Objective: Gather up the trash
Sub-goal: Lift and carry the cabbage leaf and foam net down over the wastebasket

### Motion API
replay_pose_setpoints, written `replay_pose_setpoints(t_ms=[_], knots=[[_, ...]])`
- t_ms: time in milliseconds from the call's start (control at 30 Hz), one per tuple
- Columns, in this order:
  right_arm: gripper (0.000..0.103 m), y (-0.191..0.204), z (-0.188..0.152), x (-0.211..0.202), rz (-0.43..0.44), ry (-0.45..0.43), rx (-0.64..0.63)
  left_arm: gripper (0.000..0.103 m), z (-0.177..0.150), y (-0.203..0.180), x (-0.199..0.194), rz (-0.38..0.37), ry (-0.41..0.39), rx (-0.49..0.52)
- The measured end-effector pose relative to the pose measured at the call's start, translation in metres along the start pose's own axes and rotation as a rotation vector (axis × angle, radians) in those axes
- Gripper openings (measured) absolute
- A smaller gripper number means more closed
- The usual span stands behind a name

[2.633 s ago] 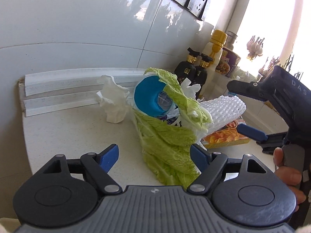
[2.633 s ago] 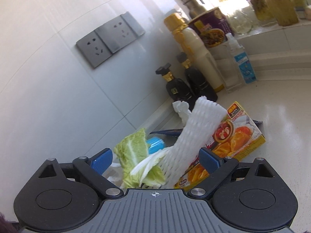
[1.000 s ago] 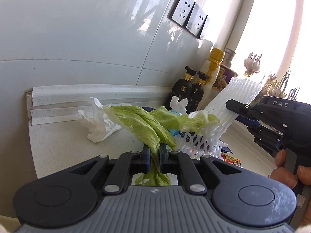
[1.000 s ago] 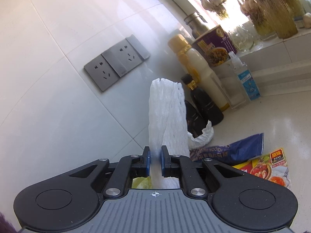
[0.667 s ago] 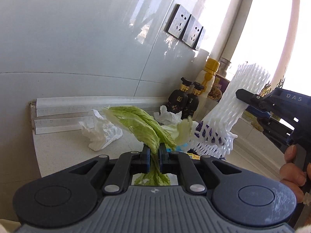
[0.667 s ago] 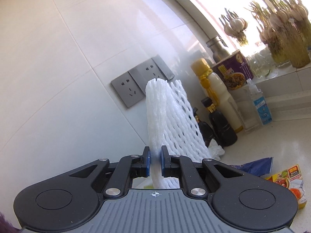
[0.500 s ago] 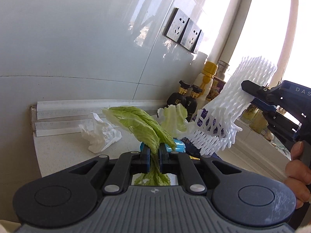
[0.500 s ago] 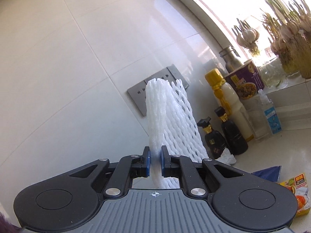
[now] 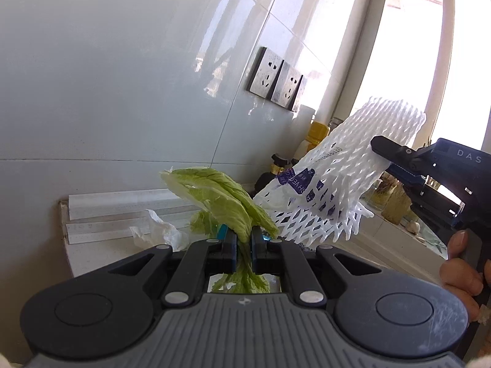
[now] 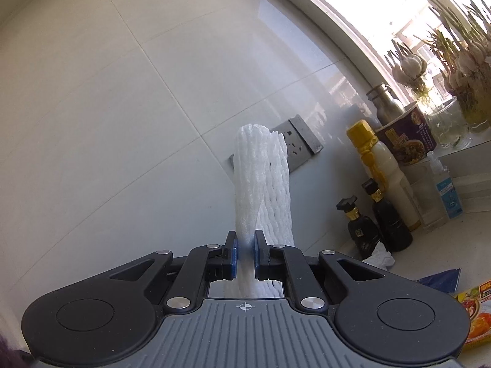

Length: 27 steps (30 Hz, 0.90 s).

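My left gripper [image 9: 244,239] is shut on a green cabbage leaf [image 9: 224,196] that stands up in front of it, lifted above the counter. My right gripper [image 10: 245,245] is shut on a white foam fruit net [image 10: 260,181], held up against the tiled wall. In the left wrist view the foam net [image 9: 337,190] hangs at the right with a purple label, pinched by the right gripper [image 9: 389,159], and a person's hand [image 9: 460,270] holds that tool. A crumpled white tissue [image 9: 156,230] lies on the counter behind the leaf. A blue item [image 9: 221,230] peeks out beside the left pad.
Two dark sauce bottles [image 10: 374,224], a yellow-capped bottle [image 10: 380,168], a noodle cup [image 10: 405,135] and a clear spray bottle [image 10: 445,187] line the wall. A blue wrapper [image 10: 442,279], an orange packet [image 10: 472,319] and a white tissue [image 10: 379,259] lie on the counter. Wall sockets [image 9: 276,82] sit above.
Both grippers have risen with their loads. The foam net has lifted clear of the counter and the cabbage leaf stands higher against the wall.
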State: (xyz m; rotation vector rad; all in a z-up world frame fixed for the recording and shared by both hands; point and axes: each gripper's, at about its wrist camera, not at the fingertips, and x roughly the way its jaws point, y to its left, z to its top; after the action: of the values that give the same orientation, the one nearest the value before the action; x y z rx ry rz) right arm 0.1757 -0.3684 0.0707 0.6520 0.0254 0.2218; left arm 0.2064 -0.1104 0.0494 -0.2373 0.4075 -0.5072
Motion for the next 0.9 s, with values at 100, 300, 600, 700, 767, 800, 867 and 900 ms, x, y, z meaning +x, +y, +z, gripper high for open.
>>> replay_pose_setpoints(t_ms=[100, 300, 600, 700, 767, 800, 867, 900], knots=[[0.009, 0.009, -0.001, 0.0, 0.025, 0.014, -0.013, 0.007, 0.0, 0.008, -0.011, 0.014, -0.002, -0.012], [0.009, 0.032, -0.008, 0.003, 0.081, 0.062, -0.04, 0.007, 0.0, 0.029, -0.033, 0.053, -0.007, -0.043], [0.009, 0.075, -0.031, 0.01, 0.198, 0.168, -0.083, 0.007, 0.003, 0.057, -0.067, 0.185, 0.002, -0.024], [0.009, 0.09, -0.043, 0.013, 0.233, 0.207, -0.109, 0.007, 0.002, 0.068, -0.081, 0.223, 0.004, -0.027], [0.009, 0.102, -0.052, 0.015, 0.254, 0.235, -0.136, 0.007, 0.001, 0.074, -0.09, 0.242, 0.005, -0.031], [0.009, 0.107, -0.056, 0.016, 0.262, 0.248, -0.147, 0.007, 0.001, 0.077, -0.094, 0.251, 0.006, -0.031], [0.009, 0.117, -0.067, 0.019, 0.276, 0.277, -0.172, 0.007, -0.001, 0.083, -0.102, 0.268, 0.007, -0.03], [0.009, 0.121, -0.072, 0.021, 0.28, 0.294, -0.183, 0.007, -0.002, 0.085, -0.106, 0.278, 0.008, -0.03]])
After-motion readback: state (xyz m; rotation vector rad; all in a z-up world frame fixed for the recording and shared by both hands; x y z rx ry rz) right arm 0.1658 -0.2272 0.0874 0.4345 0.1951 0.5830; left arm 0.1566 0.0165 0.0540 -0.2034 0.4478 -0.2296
